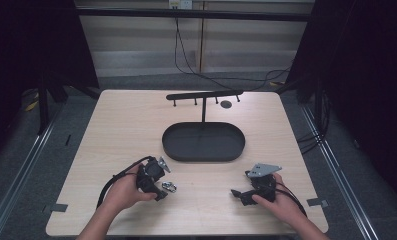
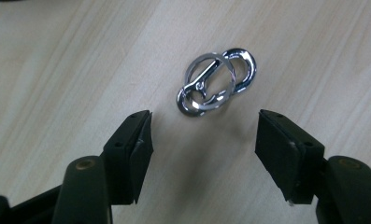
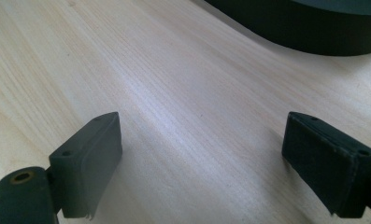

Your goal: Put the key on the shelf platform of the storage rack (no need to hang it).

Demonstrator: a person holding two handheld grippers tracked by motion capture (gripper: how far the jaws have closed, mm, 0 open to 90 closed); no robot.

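Keyring (image 2: 216,81) flat on bare table (image 2: 57,60), just beyond parted left tongs (image 2: 204,140).

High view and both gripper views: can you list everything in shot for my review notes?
key clip: one, shiny silver, a snap hook joined with a ring, flat on the table just ahead of the left gripper's open jaws
tray: one, black, oval, mid-table
hook stand: one, black, a post rising from the tray's far side with a crossbar and small pegs
table: one, light wood
left gripper: one, black, open, near-left, nothing between its jaws
right gripper: one, black, open, near-right, over bare wood
hands: two, one holding each gripper
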